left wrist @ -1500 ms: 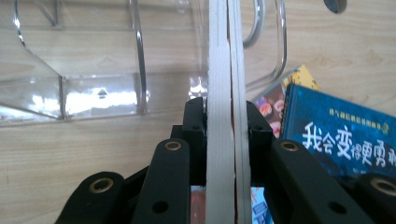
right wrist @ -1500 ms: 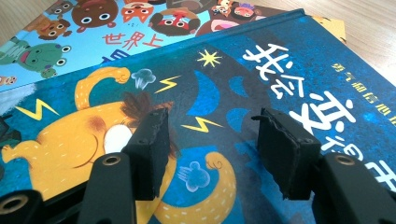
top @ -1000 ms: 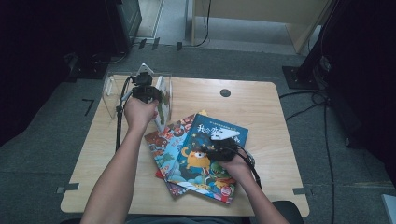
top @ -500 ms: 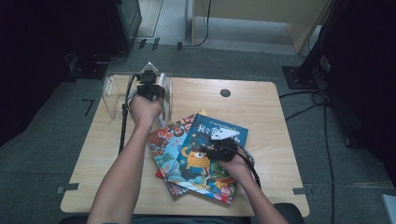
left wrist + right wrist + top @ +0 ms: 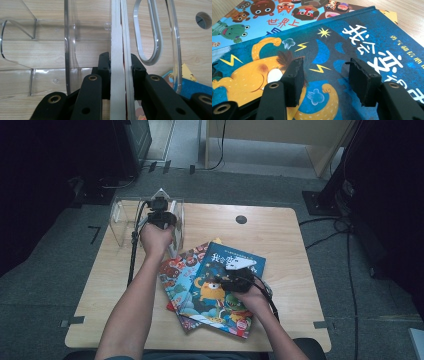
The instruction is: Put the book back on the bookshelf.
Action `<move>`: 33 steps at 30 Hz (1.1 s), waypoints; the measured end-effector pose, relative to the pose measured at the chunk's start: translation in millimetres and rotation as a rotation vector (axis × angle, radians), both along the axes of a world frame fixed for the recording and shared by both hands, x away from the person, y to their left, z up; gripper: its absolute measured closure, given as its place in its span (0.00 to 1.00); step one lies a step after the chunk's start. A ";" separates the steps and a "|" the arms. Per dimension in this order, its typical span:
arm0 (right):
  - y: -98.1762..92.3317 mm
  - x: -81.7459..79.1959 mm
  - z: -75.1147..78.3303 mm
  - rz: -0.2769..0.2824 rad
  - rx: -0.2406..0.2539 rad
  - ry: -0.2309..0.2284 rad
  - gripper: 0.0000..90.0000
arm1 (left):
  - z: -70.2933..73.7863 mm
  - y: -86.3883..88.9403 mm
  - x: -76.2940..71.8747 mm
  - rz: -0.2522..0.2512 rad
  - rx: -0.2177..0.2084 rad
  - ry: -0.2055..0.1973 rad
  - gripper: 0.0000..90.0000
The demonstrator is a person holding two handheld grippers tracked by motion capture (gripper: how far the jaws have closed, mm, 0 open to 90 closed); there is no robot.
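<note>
Basically, left gripper (image 5: 121, 72) clamps a thin stiff book (image 5: 117, 37) by its edge, right gripper (image 5: 324, 80) gapes over slick blue book (image 5: 367, 32).

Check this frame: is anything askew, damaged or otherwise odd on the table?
No damage or spills. The books lie in a fanned, crooked pile, the blue book skewed on top. The left tongs grip a thin book on edge at the clear acrylic rack.
</note>
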State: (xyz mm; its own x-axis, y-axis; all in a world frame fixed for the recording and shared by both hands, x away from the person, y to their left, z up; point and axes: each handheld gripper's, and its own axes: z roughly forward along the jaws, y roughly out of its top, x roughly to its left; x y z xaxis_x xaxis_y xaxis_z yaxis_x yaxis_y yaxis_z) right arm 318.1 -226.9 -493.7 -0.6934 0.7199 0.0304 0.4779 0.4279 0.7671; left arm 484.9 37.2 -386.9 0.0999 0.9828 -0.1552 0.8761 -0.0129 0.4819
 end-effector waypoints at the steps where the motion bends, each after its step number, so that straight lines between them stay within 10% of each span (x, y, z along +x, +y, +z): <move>1: 0.0 0.1 0.0 0.000 0.000 0.000 0.51 | -0.6 -0.1 -0.2 -0.003 0.001 0.001 0.86; 33: 0.1 0.1 0.0 0.001 -0.002 -0.001 0.51 | 3.7 0.5 -2.2 -0.035 0.031 -0.005 0.76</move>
